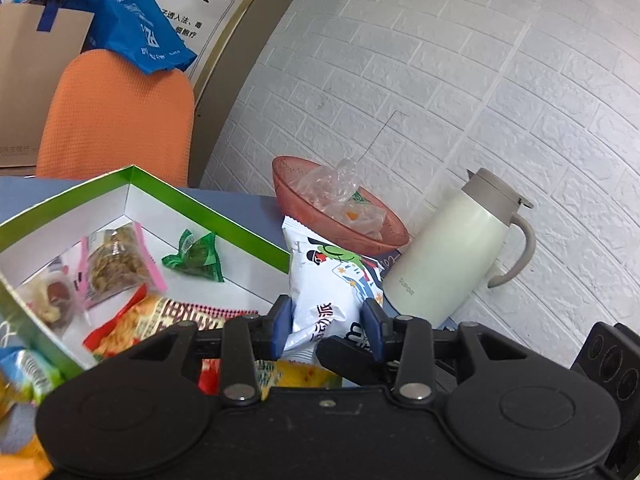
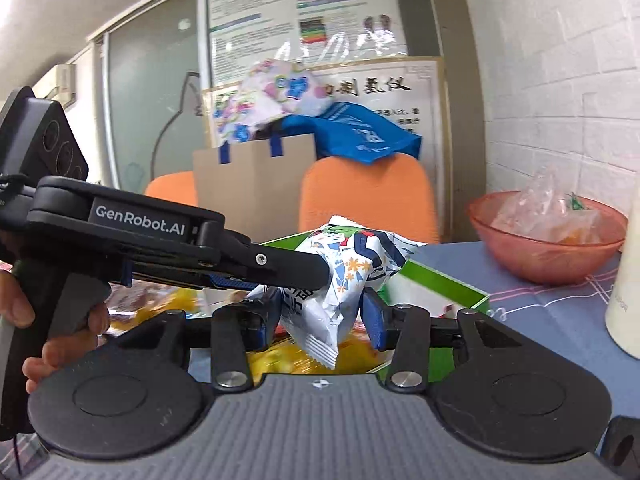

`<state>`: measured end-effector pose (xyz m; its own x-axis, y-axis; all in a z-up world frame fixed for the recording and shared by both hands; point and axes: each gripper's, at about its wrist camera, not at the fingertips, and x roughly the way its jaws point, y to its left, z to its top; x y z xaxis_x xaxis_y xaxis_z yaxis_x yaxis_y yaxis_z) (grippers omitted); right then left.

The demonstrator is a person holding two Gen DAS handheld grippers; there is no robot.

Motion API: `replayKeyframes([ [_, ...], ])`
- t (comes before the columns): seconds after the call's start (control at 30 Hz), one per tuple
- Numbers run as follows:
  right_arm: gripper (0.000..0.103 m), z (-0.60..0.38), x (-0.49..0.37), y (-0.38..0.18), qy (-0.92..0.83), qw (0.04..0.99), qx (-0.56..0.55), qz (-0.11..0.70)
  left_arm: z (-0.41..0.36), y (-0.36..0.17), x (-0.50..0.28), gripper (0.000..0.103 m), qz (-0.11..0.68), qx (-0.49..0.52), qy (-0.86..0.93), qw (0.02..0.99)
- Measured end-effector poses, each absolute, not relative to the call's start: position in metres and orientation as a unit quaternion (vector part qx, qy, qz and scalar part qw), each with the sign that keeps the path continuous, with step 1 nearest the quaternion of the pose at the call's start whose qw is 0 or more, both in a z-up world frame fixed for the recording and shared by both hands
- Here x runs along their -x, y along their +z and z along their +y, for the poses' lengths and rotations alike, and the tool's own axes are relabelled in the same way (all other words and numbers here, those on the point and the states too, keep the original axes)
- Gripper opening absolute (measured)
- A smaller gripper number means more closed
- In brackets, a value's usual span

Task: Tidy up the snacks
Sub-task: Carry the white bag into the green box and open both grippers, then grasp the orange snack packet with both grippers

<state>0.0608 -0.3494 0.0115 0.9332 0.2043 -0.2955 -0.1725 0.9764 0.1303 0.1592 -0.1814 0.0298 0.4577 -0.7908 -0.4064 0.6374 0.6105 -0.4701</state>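
A white snack packet (image 1: 324, 276) with a cartoon print hangs in the air, held from two sides. My left gripper (image 1: 326, 312) is shut on it, with the blue pads pressing into both sides. In the right wrist view the same packet (image 2: 340, 276) sits between the pads of my right gripper (image 2: 322, 312), which is shut on its lower part. The left gripper (image 2: 304, 276) reaches in from the left there and pinches the packet's upper part. Behind and below it stands a green-rimmed box (image 1: 208, 208) with several wrapped snacks inside.
A red plastic bowl (image 1: 360, 236) holding a clear bag stands by the brick wall, with a pale thermos jug (image 1: 448, 256) to its right. Loose snack bags lie on the blue tablecloth (image 2: 560, 320). Orange chairs (image 2: 364, 200) and paper bags stand behind. A hand (image 2: 24, 304) grips the left gripper's handle.
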Motion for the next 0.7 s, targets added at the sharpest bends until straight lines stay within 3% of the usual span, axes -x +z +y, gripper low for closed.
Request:
replayKeyframes([
  [0.17,0.073,-0.359,-0.081,0.005,0.085,0.982,-0.045,0.16,-0.196,0.023,-0.178,0.064,0.311,0.117,-0.41,0.849],
  [0.27,0.075,-0.36,-0.093,-0.005,0.072,0.983,-0.037,0.165,-0.198,0.016,-0.183,0.103,0.32,0.11,-0.392,0.856],
  [0.3,0.08,-0.358,-0.097,-0.01,0.065,0.984,-0.03,0.165,-0.194,0.015,-0.182,0.103,0.319,0.112,-0.384,0.859],
  [0.33,0.097,-0.357,-0.101,-0.014,0.059,0.984,-0.021,0.169,-0.19,0.015,-0.179,0.103,0.318,0.115,-0.375,0.863],
  [0.37,0.103,-0.355,-0.103,-0.017,0.053,0.982,-0.013,0.18,-0.184,0.016,-0.176,0.103,0.315,0.12,-0.37,0.866],
  [0.7,0.103,-0.339,-0.041,0.016,0.087,0.99,-0.033,0.11,-0.086,0.054,-0.104,0.103,0.268,0.134,-0.292,0.908],
])
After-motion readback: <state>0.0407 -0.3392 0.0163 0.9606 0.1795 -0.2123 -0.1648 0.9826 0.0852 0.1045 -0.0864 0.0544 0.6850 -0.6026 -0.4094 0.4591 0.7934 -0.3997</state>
